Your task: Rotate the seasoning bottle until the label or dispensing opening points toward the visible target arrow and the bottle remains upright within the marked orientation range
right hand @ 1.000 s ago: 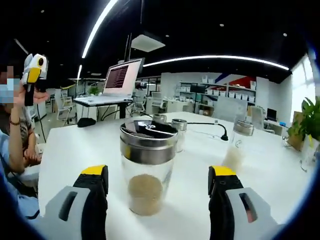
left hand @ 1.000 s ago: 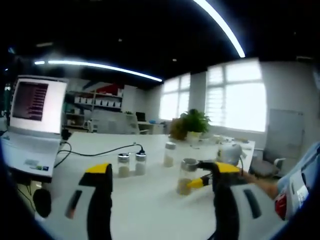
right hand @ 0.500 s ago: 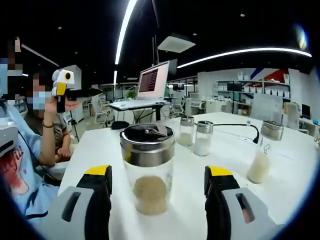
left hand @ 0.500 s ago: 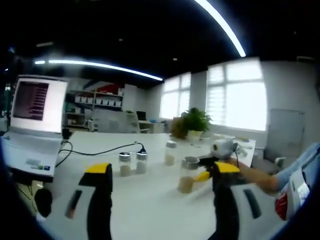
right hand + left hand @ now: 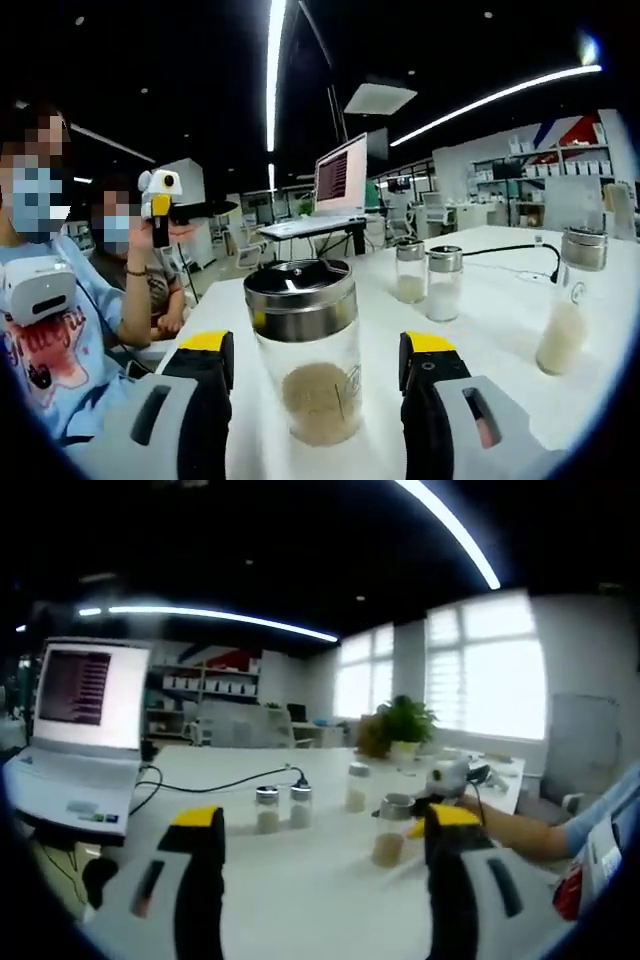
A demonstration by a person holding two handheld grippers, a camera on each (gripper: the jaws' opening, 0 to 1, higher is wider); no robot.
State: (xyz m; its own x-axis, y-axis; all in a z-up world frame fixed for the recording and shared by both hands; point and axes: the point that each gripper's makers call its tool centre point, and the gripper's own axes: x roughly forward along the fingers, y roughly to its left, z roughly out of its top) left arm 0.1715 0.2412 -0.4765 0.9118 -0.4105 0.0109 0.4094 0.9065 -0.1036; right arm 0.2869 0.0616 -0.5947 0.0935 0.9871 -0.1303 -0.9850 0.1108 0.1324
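The seasoning bottle (image 5: 305,365) is a clear glass jar with a steel lid and brown powder at the bottom. It stands upright on the white table (image 5: 500,330). My right gripper (image 5: 316,350) is open, with one yellow-tipped jaw on each side of the jar and a small gap showing at both. In the left gripper view the same jar (image 5: 389,830) stands to the right of centre, and the right gripper (image 5: 440,780) reaches it from the right. My left gripper (image 5: 322,825) hangs open over the near table, well short of the jar.
Two small shakers (image 5: 427,280) and a taller bottle (image 5: 562,305) stand behind the jar, near a black cable (image 5: 510,250). A laptop (image 5: 80,715) sits at the left of the table and a plant (image 5: 405,725) at the far end. A person holding a device (image 5: 158,195) sits beyond the table edge.
The right gripper view has swung round the jar, so the laptop and shakers now lie further right. Its jaws stand slightly closer together. The left gripper view has shifted only a little.
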